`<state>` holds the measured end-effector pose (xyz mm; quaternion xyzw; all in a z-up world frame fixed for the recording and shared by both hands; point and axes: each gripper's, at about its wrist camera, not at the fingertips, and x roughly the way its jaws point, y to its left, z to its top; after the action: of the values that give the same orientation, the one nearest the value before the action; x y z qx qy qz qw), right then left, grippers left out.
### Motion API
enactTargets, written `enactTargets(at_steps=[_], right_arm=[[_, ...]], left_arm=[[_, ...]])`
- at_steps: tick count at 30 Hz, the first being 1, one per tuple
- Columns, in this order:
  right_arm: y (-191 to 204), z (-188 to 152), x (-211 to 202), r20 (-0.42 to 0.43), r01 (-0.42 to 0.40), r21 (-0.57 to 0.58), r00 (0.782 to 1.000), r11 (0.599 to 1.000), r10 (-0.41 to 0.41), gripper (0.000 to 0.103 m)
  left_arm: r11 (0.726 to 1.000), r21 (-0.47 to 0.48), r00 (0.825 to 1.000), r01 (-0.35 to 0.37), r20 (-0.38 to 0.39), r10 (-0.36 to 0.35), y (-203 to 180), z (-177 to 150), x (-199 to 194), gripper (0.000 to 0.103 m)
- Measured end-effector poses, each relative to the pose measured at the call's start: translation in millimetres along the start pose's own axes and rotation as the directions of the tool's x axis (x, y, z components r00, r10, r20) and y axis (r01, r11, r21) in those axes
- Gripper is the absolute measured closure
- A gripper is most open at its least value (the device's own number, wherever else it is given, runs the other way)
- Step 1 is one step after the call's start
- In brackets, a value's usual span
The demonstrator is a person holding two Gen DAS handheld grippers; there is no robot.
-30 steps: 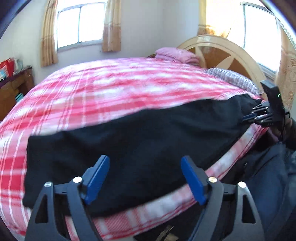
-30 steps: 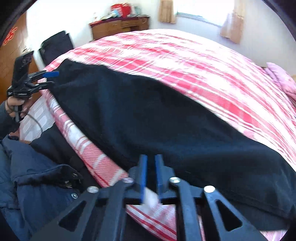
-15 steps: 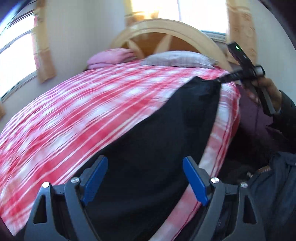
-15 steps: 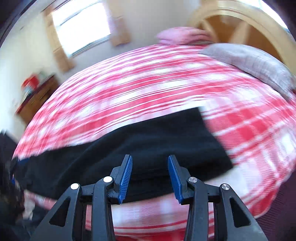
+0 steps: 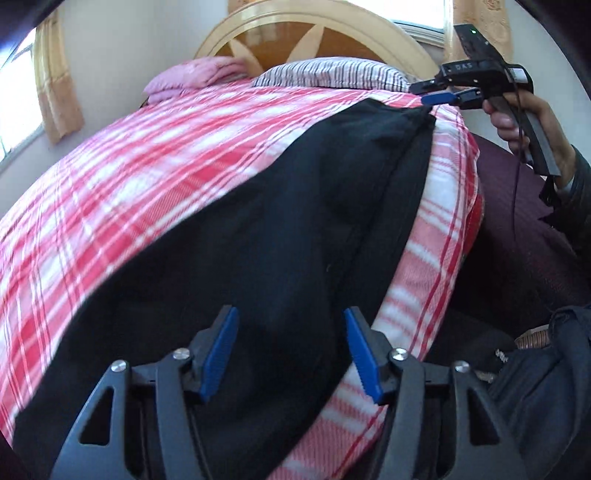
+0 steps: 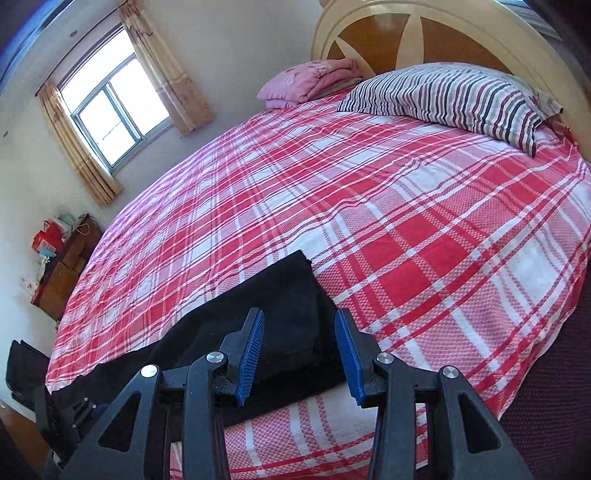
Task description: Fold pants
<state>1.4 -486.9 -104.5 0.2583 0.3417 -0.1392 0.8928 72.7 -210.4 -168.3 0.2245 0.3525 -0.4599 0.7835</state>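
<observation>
Lying along near bed edge: pants (image 5: 280, 236) on plaid sheet (image 6: 369, 221) | L gripper (image 5: 291, 350) & R gripper (image 6: 299, 350) both spread, gripping nothing, over pants | striped pillow (image 6: 454, 96), pink blanket (image 6: 314, 81) by headboard (image 6: 424, 33), well apart

I see black pants (image 5: 280, 229) on a red-and-white plaid bedsheet (image 6: 388, 206), a pillow (image 6: 454, 96) striped grey and maroon, and a pink folded blanket (image 6: 314, 79).

Bright daylight floods from the window (image 6: 114, 110) at upper left, blown out white. Fisheye bending curves the edges; the left wrist view shows slight motion blur.
</observation>
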Motion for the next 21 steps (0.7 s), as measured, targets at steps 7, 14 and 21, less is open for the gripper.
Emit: enactTargets(at_steps=[7, 14, 21], right_arm=[[14, -8, 10, -0.027, -0.002, -0.047, 1.000, 0.999, 0.001, 0.061], [-12, -1, 8, -0.007, 0.015, 0.047, 1.000, 0.999, -0.015, 0.061], [-32, 7, -1, 0.005, -0.039, 0.137, 0.999, 0.990, 0.039, 0.061]], left_arm=[[0.998, 0.024, 0.998, -0.061, 0.008, 0.061, -8, -7, 1, 0.042], [0.996, 0.015, 0.996, -0.088, 0.017, 0.088, -3, -5, -1, 0.068], [0.995, 0.036, 0.993, -0.093, 0.083, 0.090, -9, -4, -12, 0.077]])
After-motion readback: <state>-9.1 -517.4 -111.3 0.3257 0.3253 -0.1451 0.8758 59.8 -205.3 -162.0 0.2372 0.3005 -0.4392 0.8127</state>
